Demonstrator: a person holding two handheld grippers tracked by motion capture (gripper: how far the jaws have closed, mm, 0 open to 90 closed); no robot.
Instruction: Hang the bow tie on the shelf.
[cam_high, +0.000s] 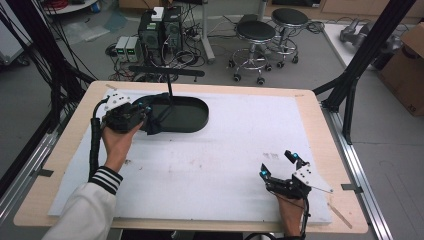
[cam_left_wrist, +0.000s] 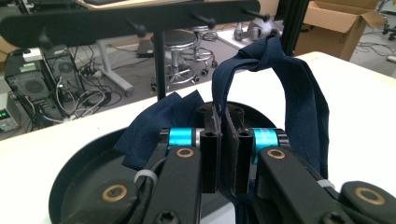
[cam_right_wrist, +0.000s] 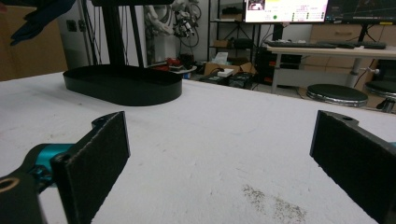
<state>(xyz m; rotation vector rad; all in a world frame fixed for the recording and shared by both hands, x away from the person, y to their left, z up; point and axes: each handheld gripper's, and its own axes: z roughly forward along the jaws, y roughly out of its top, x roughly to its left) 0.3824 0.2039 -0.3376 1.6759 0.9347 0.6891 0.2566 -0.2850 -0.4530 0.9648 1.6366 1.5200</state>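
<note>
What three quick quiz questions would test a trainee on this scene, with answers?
1. True or false: the left tongs are shut on the navy cloth.
2. Which tongs stand open over the white table cover: left or right?
3. What rises from the black oval tray? A) a rack with pegs B) a lamp C) a bottle

Key: 1 true. 2 the right tongs, nothing between them. 3 A, the peg rack on its thin post.
</note>
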